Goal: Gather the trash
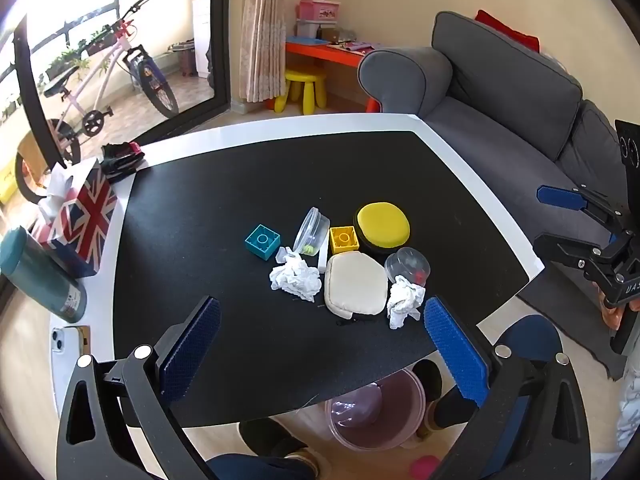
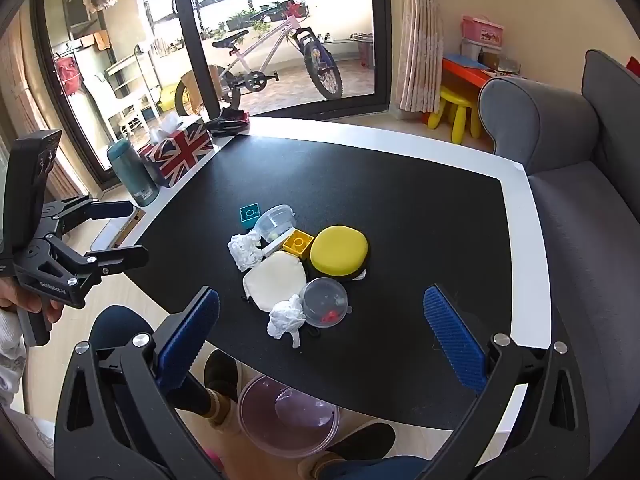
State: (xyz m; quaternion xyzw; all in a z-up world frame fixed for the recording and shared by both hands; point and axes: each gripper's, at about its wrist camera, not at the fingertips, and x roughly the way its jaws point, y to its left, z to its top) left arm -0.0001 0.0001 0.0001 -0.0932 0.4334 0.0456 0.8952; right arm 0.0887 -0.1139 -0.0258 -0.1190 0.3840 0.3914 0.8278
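Two crumpled white tissues lie on the black table mat: one [image 1: 295,280] [image 2: 245,250] by the teal block, one [image 1: 403,299] [image 2: 285,319] by the near clear cup. Two clear plastic cups lie among them, one tipped [image 1: 311,230] [image 2: 275,221], one near the front [image 1: 407,266] [image 2: 324,301]. My left gripper [image 1: 320,340] [image 2: 120,232] is open and empty, above the table's near edge. My right gripper [image 2: 320,340] [image 1: 560,220] is open and empty, also short of the pile.
A yellow sponge [image 1: 383,226], beige pouch [image 1: 355,289], yellow block [image 1: 344,239] and teal block [image 1: 262,241] sit in the pile. A pink transparent bin [image 1: 376,408] [image 2: 288,416] stands on the floor below the table edge. Tissue box [image 1: 86,216], flask [image 1: 40,276], phone [image 1: 66,340] at left; grey sofa [image 1: 500,92] right.
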